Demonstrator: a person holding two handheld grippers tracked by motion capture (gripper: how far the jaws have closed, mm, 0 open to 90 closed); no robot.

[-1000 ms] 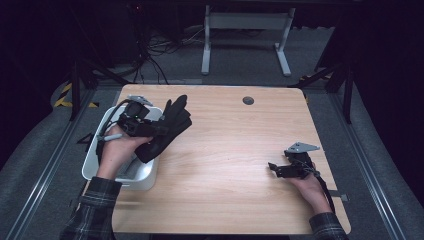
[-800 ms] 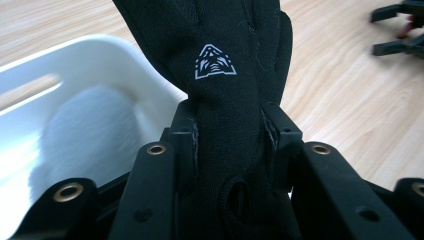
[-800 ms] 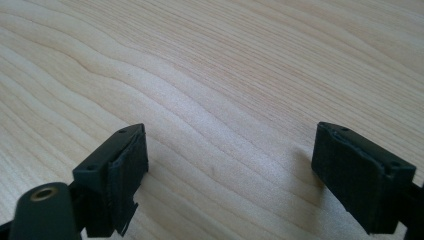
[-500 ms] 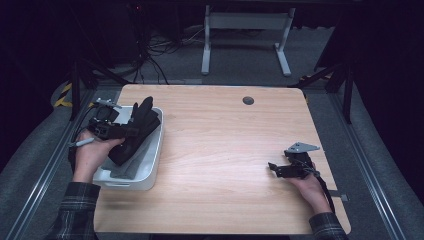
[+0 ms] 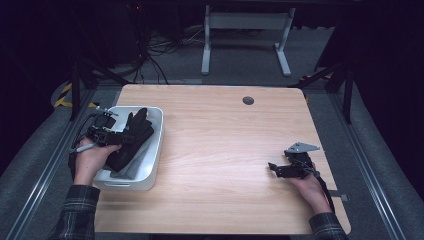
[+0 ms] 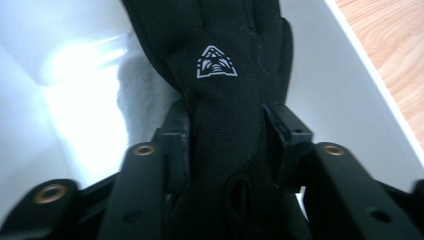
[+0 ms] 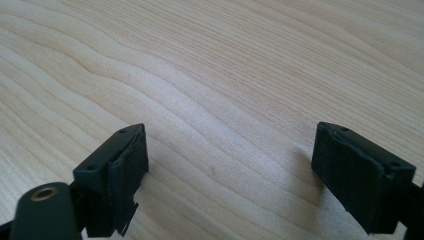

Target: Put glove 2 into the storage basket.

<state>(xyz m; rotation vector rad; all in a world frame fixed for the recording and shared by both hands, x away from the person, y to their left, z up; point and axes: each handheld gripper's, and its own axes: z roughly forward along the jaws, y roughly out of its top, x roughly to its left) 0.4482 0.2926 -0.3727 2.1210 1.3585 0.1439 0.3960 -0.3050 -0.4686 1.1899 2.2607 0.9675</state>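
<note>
Black glove (image 6: 220, 115) hides the left gripper's (image 6: 225, 125) pads and bin (image 6: 75, 75) floor.

white triangular emblem on black glove (image 6: 235, 90), no readable text

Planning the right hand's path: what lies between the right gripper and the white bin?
Bare wooden table, in the high view, between the right gripper and the white bin holding the black glove.
</note>
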